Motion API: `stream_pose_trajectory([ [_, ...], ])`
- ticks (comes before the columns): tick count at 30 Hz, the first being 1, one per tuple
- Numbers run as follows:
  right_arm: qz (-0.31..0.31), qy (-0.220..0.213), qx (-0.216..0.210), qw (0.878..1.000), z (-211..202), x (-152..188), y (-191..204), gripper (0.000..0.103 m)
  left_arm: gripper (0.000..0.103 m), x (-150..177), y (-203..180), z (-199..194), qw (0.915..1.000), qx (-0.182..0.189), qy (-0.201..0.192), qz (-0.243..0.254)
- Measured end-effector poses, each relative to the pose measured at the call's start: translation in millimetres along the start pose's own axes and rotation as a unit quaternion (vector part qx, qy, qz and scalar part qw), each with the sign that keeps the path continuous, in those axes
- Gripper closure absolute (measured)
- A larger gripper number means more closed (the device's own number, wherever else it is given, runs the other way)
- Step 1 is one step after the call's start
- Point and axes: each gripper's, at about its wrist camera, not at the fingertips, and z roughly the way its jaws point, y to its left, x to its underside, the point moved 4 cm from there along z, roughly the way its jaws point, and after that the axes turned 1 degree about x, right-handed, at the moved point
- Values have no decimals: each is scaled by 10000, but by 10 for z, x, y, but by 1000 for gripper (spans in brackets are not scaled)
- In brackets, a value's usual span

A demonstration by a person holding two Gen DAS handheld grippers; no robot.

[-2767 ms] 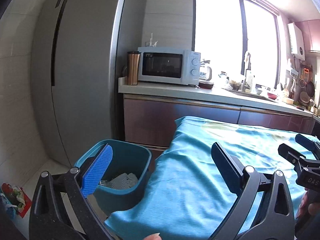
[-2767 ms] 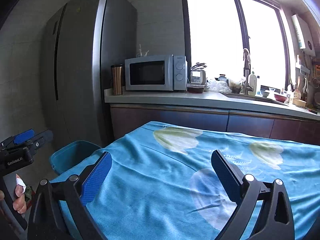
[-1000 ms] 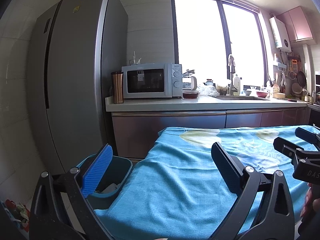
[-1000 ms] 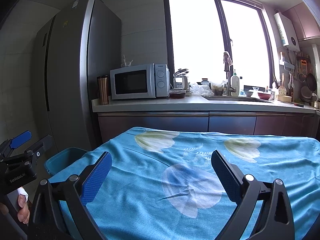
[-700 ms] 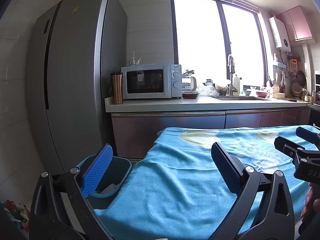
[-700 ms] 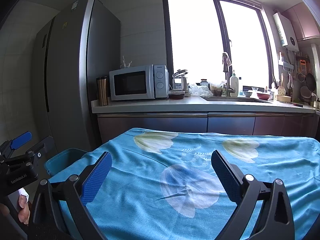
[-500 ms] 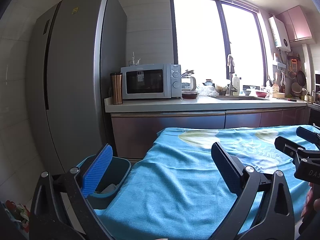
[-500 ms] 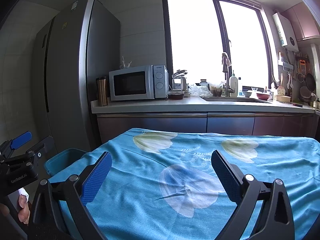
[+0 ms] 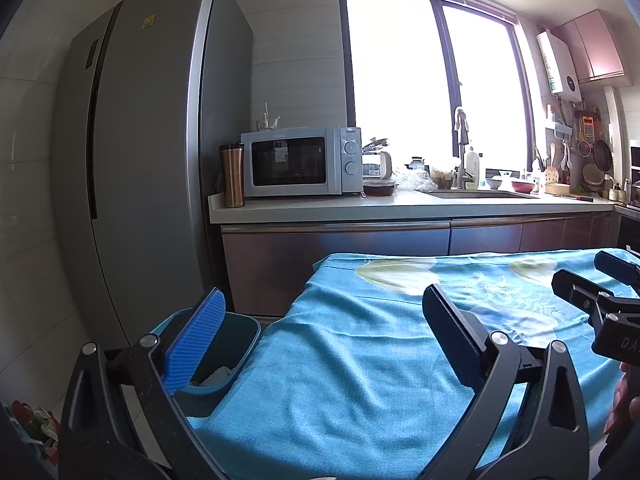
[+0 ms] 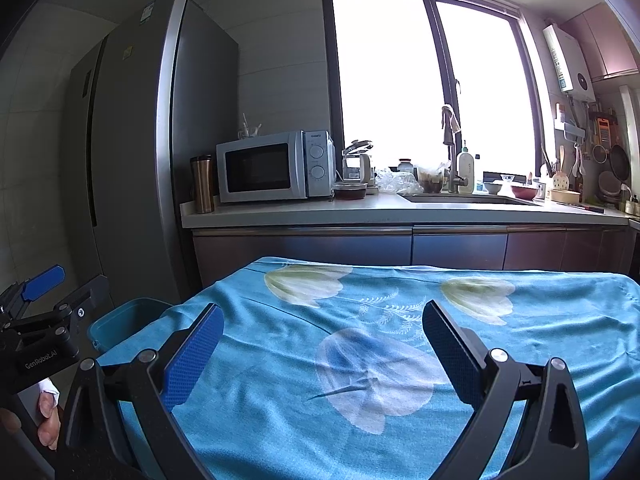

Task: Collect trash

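A teal trash bin stands on the floor at the table's left end, with crumpled pale trash inside; its rim also shows in the right wrist view. My left gripper is open and empty, held above the table's left edge near the bin. My right gripper is open and empty over the middle of the blue flowered tablecloth. No trash shows on the cloth. Each gripper appears at the edge of the other's view.
A tall grey fridge stands left of the bin. Behind the table runs a kitchen counter with a microwave, a copper tumbler and a sink. A colourful wrapper lies on the floor at far left.
Both grippers have risen and levelled since 2.8 s ago, so less of the bin shows. In the last second they barely moved. Both stay open.
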Motion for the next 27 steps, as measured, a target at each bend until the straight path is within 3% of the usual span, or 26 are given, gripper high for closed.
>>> stream_pose_trajectory([
  [27, 19, -4, -3, 10000, 15, 7, -6, 7, 6, 15, -13, -4, 10000, -8, -2, 9],
])
